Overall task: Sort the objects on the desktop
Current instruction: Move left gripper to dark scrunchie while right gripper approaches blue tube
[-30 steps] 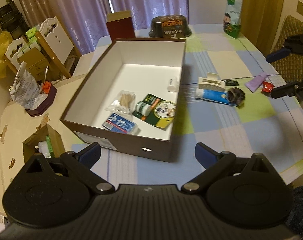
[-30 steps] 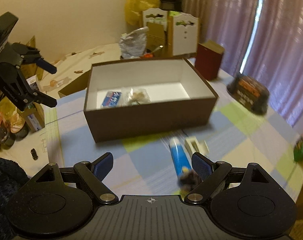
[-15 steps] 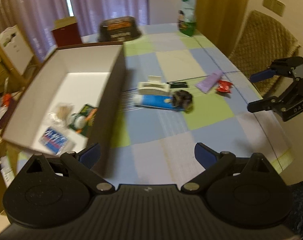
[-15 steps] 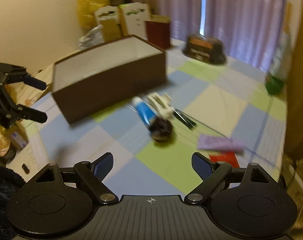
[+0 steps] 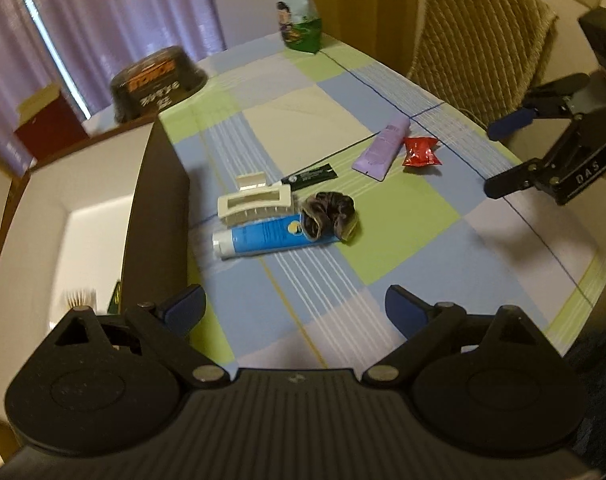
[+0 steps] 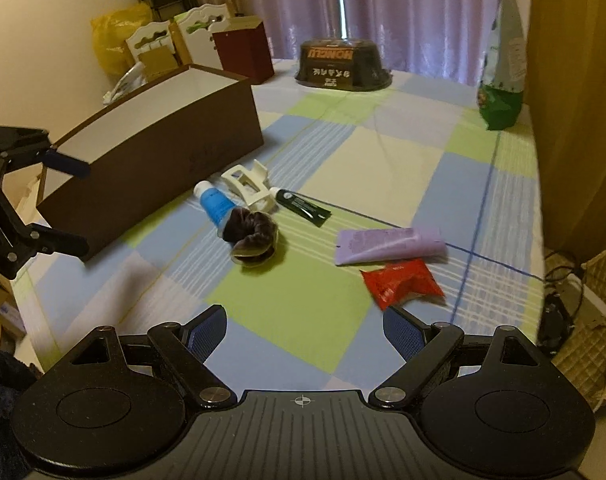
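Both the left gripper [image 5: 295, 306] and right gripper [image 6: 305, 330] are hovering with jaws apart, holding nothing. Blue tube [image 5: 263, 238], white hair clip [image 5: 255, 202] and scrunchie [image 5: 329, 214] are lying on the tabletop [image 5: 403, 224] beside the brown box [image 5: 155, 200].

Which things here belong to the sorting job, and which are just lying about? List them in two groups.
For the job:
brown box
blue tube
white hair clip
dark scrunchie
black tube
purple tube
red packet

Probably just lying about, set at the table's far end:
black bowl
green snack bag
dark red box
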